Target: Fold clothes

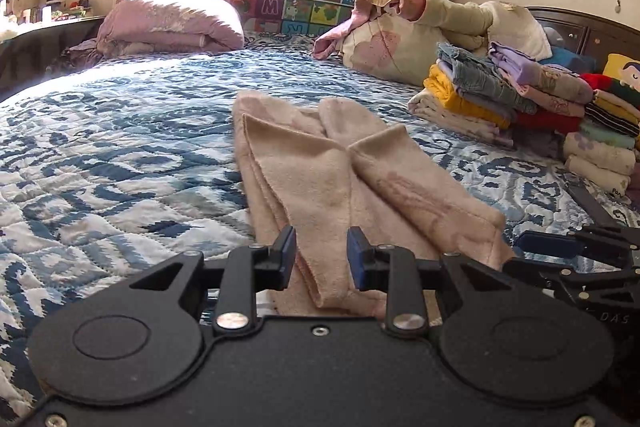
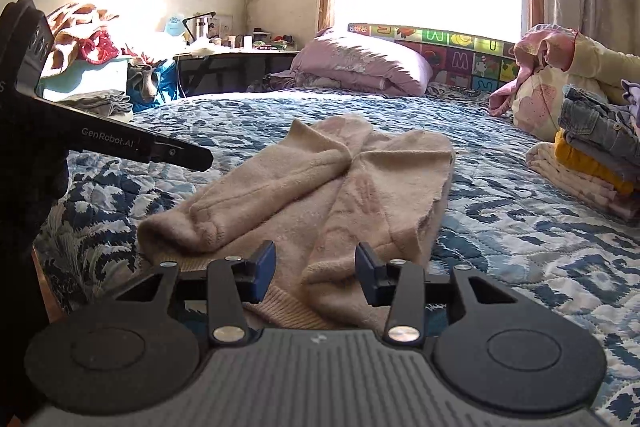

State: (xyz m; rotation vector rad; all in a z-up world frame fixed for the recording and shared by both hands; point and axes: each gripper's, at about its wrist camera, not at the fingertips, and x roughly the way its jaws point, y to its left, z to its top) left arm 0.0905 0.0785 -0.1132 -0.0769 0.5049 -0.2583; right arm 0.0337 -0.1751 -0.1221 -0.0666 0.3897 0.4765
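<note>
A beige garment (image 1: 320, 163) lies on the blue-and-white quilted bed (image 1: 120, 155), its 2 sleeves folded inward so they meet along the middle. In the left wrist view the left gripper (image 1: 322, 259) sits at 6 o'clock, low over the garment's near hem. Its jaws stand parted with a narrow gap, and the cloth runs beneath and between them; the blue pads do not visibly press on it, so the grip reads as released. The fabric stretches away from the jaws toward 12 o'clock, and its right sleeve slants off toward 3 o'clock, where part of the right gripper shows at the frame edge.

In the right wrist view the right gripper (image 2: 316, 275) also sits at 6 o'clock, its jaws parted somewhat wider. The right sleeve's cuff (image 2: 340, 283) lies between them, touching neither pad (as far as the fisheye lets one judge). The left sleeve lies rolled at 9 o'clock of those jaws, and the garment's body spreads toward 12 o'clock. The other gripper's dark body crosses at 9 to 10 o'clock.

A stack of folded clothes (image 1: 520, 95) rests on the bed at 2 o'clock, well apart from the garment.
</note>
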